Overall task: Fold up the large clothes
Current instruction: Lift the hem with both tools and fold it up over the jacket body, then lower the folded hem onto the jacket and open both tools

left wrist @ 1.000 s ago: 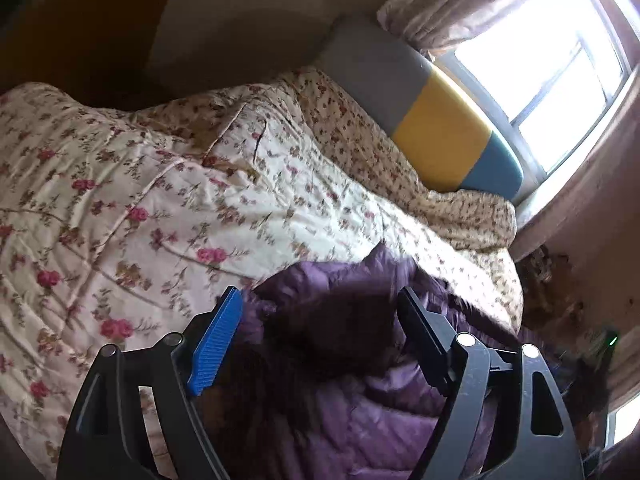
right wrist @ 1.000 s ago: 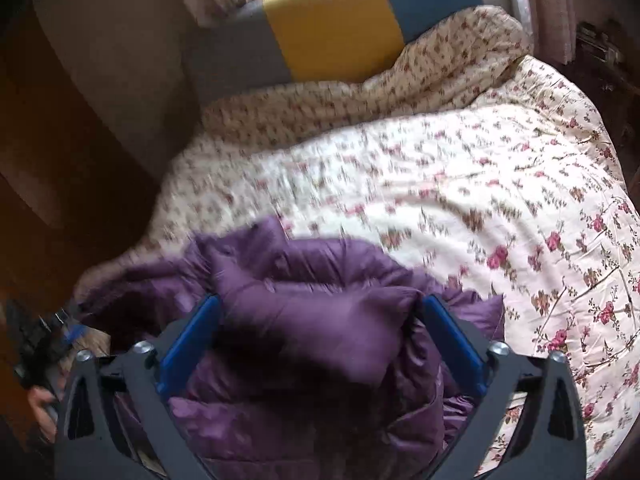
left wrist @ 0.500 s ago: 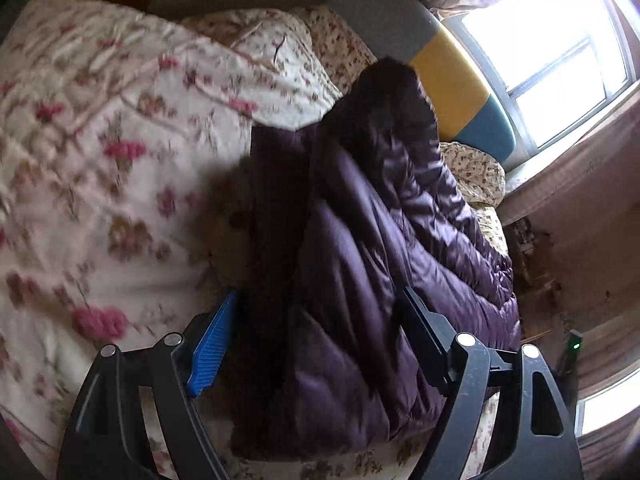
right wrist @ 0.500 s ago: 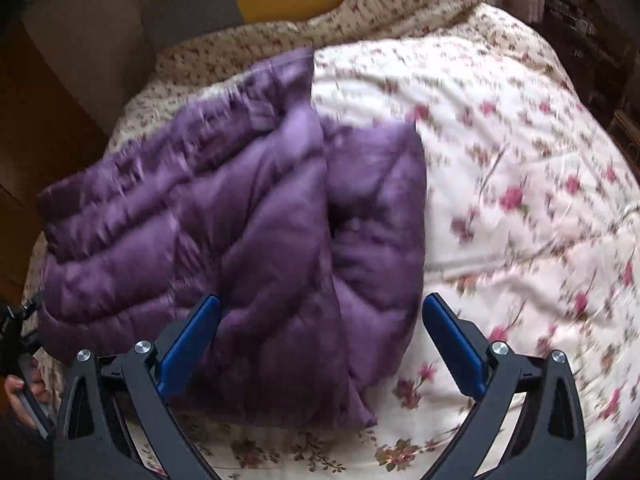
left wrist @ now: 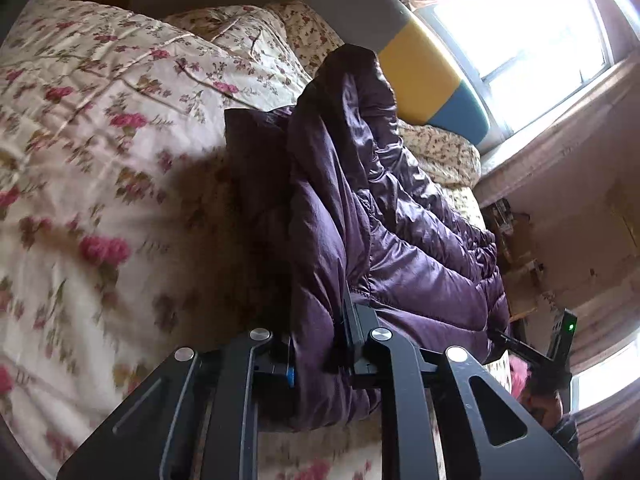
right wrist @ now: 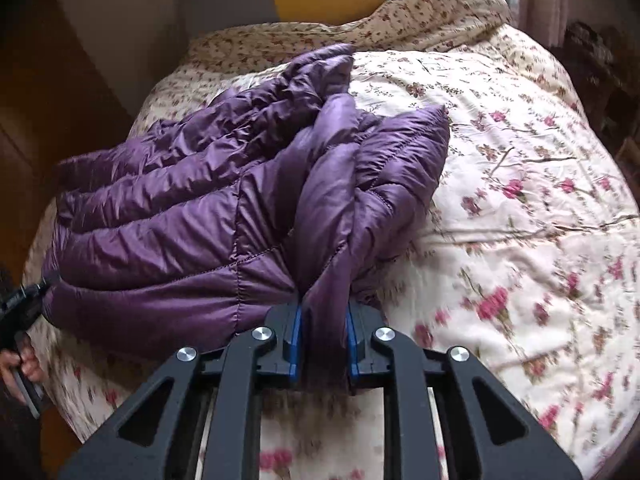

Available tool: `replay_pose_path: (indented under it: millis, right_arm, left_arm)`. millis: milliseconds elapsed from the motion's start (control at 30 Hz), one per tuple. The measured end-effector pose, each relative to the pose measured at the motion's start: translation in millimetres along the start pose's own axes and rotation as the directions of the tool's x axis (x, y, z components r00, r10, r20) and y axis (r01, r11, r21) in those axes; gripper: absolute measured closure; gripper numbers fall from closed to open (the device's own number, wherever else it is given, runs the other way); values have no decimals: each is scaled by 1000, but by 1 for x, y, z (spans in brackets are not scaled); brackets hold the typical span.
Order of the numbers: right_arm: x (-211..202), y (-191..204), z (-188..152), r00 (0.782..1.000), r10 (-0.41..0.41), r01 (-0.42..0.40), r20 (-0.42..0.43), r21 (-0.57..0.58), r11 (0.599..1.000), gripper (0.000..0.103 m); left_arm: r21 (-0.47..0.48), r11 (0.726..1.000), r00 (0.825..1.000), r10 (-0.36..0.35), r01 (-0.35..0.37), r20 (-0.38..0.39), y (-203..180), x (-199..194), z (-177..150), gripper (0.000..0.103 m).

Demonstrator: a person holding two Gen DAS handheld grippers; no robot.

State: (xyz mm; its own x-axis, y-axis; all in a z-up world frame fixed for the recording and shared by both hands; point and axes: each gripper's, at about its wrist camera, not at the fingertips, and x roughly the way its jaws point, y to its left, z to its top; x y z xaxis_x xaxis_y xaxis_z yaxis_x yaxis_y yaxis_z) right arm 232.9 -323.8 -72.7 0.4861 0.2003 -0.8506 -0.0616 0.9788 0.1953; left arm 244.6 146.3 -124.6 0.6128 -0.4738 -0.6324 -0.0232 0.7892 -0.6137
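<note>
The jacket point(right wrist: 192, 216), a puffy purple quilted one, lies in a loose heap on the bed point(right wrist: 520, 208), over the flowered quilt and toward the near edge. Beyond the jacket, at the far end of the bed, stands a headboard point(left wrist: 424, 76) in grey, yellow and blue, with a bright window point(left wrist: 532, 32) past it.

The jacket is bunched, not flat: its panels run in ridges from the near hem back toward the headboard, and one flap sticks out on the side away from the bulk.

Both claws have hold of the jacket's near edge. The right claw point(right wrist: 322, 344) is closed down to a narrow gap with a thick pinch of purple fabric between its blue pads. The left claw point(left wrist: 320, 344) is likewise clamped on a fold of the same edge, a little apart along the hem.

The step in hand looks like the grasp that opens a spread or a first fold. The next move probably calls for lifting both pinches together and drawing them apart, so the jacket pulls taut and can be laid flat on the bed before folding.
</note>
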Motion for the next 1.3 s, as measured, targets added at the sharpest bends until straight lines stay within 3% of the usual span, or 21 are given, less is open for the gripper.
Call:
replay_pose_path:
  millis: [467,567,633,667,700,733,800,1033,1200,1233,1267,1300]
  right_arm:
    - [-71,22,-130,995,-90,80,-52,-162,983,87]
    - [-79,22,-141,992,-114,103,-53,-172,980,72]
    - [-88,20,-144,992,-122,115,-33,-172,978,48]
    - [-91,20,-142,992,-124,118,-20,-174,978,47]
    - [-95,20,-138,993,-122,119,-4,-169,978,42]
    - [-95,19,-131,993,-117,116,6,-160,980,33]
    - [-97,18,-116,995,-94,98,42,-119,988,29]
    - [-57,15,-49,994,-66,67,81,-5,998,28]
    - [-21,12,-18,997,-61,58,38,83,995,28]
    - [-15,9,-15,998,-49,46,27,101,994,33]
    - [-10,7,-16,999,-40,38,21,110,993,41]
    - [-8,8,-15,999,-38,36,15,110,993,61]
  left_arm:
    - [70,998,999,5,-2,-50,0,-79,-110,86]
    - [79,997,998,23,-19,-55,-3,-90,-123,84]
    - [76,996,998,41,-37,-44,-3,-96,-123,72]
    - [74,996,998,52,-50,-27,-3,-101,-120,53]
    - [69,997,999,47,-46,-6,-3,-105,-115,40]
    - [63,997,999,43,-44,19,-2,-108,-110,40]
    - [48,998,999,29,-31,38,-1,-108,-96,40]
    - [-11,1000,998,25,-24,66,-7,-78,-41,40]
    - [-45,998,999,47,-46,10,-15,-46,-11,41]
    - [-57,996,998,71,-71,-2,-15,-40,-6,43]
    - [-62,996,997,71,-72,-17,-16,-35,-4,53]
    - [-51,995,997,79,-80,-22,-17,-32,-2,70]
